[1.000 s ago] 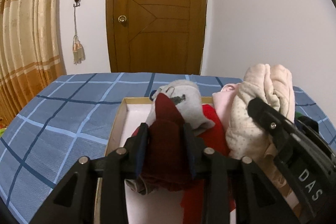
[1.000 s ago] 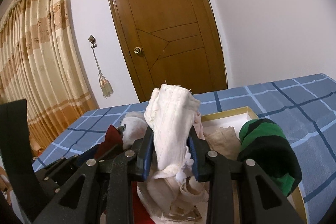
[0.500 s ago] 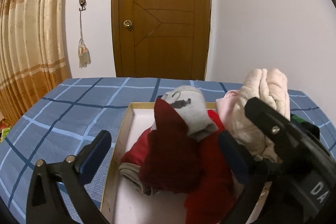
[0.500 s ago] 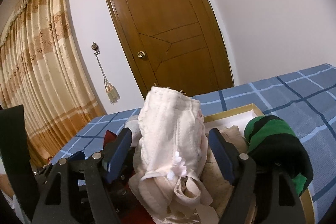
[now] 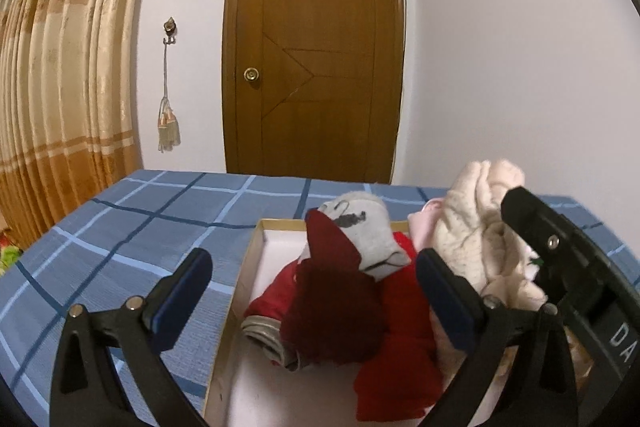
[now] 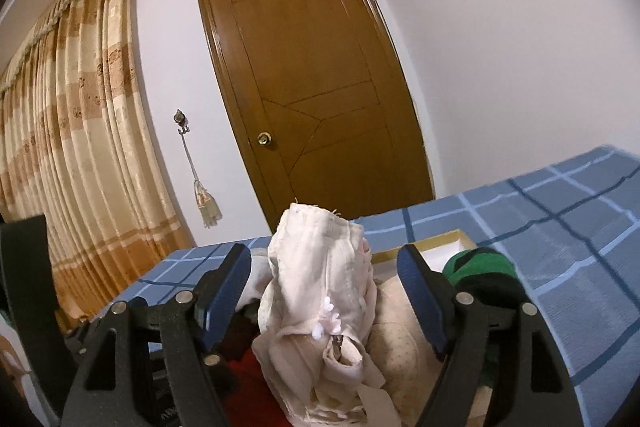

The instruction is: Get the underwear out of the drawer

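Left gripper (image 5: 312,291) fingers spread wide, gripping nothing, above dark red underwear (image 5: 332,307) lying w/ a grey-white piece (image 5: 364,231) in the drawer (image 5: 240,291), which sits on the blue checked bed (image 5: 120,227). Right gripper (image 6: 324,291) fingers also wide, either side of a cream underwear bundle (image 6: 320,291) standing upright btwn them, not pinched. Green-black roll (image 6: 480,271) just right of it. Brown door (image 6: 304,87) & curtain (image 6: 72,147) behind.
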A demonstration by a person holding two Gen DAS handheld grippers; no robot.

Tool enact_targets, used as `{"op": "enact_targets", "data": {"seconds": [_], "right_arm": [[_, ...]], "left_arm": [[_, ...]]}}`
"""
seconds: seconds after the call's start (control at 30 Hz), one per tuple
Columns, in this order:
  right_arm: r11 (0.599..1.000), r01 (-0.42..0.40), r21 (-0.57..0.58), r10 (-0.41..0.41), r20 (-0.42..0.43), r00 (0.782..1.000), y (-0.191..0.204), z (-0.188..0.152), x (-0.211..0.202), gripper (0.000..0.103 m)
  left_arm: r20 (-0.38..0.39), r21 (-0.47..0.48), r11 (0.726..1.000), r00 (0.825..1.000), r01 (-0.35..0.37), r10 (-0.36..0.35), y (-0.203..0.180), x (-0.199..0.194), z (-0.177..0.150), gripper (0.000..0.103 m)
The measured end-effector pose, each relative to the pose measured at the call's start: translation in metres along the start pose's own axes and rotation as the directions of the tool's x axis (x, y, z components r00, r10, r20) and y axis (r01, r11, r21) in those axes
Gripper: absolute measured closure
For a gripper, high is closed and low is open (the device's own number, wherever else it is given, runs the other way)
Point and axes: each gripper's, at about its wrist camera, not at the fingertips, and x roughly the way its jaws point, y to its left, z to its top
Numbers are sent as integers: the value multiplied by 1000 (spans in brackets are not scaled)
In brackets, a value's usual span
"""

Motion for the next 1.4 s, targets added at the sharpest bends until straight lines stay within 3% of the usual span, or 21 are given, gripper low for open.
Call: {"op": "enact_targets", "data": {"seconds": [0.37,0.97,1.4], "right_arm": [[999,32,24,-32,25,999,-4,-4,-25,25],[995,25,93,-28,29,999,-11,-17,-70,25],[1000,12,5,-13,39,999,1,-32,-122,25]], "left_arm": [[101,9,999,994,-47,46,1,-30,-6,0],[57,3,999,997,-46,46,9,-58,-20,1],[44,44,998,999,-34,32,-3,-97,-45,1]]}}
